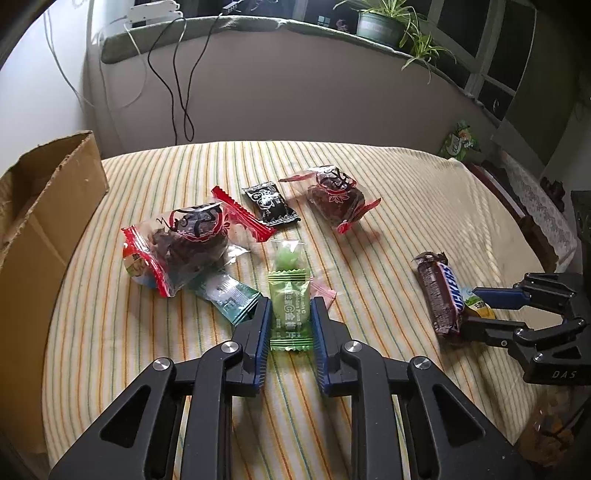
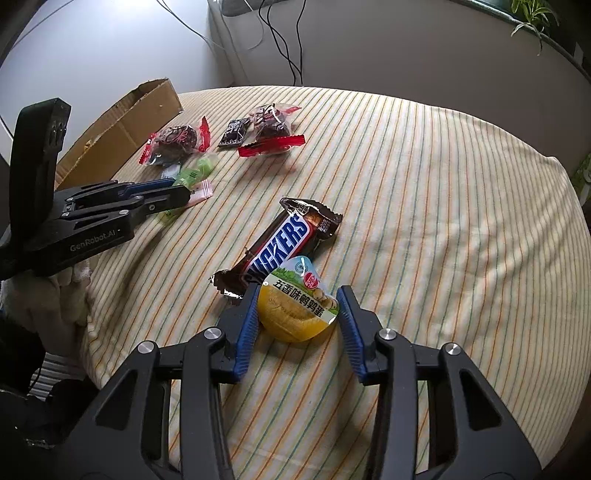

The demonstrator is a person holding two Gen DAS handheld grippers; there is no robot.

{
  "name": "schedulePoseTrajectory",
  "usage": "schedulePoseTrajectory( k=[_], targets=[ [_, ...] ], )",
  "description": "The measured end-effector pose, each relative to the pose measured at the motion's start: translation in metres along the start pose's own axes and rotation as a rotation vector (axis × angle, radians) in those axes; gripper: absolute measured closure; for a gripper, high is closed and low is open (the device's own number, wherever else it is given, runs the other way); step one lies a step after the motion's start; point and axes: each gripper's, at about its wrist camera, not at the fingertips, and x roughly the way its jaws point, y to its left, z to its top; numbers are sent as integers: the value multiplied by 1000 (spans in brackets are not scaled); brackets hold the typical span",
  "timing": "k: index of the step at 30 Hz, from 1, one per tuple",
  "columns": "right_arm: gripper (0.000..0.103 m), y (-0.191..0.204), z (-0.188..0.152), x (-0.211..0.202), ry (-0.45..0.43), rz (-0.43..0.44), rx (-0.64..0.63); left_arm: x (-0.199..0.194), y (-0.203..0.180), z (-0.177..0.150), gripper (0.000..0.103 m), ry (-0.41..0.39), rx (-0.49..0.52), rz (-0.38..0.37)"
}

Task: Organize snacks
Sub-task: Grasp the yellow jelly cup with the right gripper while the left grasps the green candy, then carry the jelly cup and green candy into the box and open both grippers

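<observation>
My left gripper [image 1: 290, 306] straddles a green candy packet [image 1: 289, 314] lying on the striped cloth; the pads sit at its edges, and I cannot tell if they press it. My right gripper [image 2: 297, 295] is open around a yellow quail-egg pack [image 2: 295, 310], with a gap on the right side. A Snickers bar [image 2: 275, 245] lies just beyond it, touching the pack. Two red-edged clear bags [image 1: 177, 243] [image 1: 336, 194], a small black packet [image 1: 269, 205], a teal packet [image 1: 229, 297] and a pink packet [image 1: 325, 291] lie around the left gripper.
A cardboard box [image 1: 40, 206] stands open at the table's left edge. The striped cloth [image 2: 443, 221] covers the table, with open room at the right. Cables hang on the wall behind. A potted plant [image 1: 384, 22] stands on the sill.
</observation>
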Motion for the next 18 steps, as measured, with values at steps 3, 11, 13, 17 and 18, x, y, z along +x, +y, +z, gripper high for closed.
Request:
schedulePoseTrajectory(
  k=[3,11,13,17,18],
  targets=[
    [60,1,0,-2,-5,-2,0,-4,2,-1,83,-7,-6,-3],
    [61,2,3,-13,-29,-13,3,-24,12,-4,83,-45,-22,-13],
    [61,3,5,-16,-37,-14,0,-30,15,-3,83,-59,-27,-11],
    [61,11,15,-22,-59,-14,-19,-45,22,-1,83,-93,-38,-2],
    [61,14,18,-24,-65,-12,-26,-48,24,0,83,-100,-40,1]
  ],
)
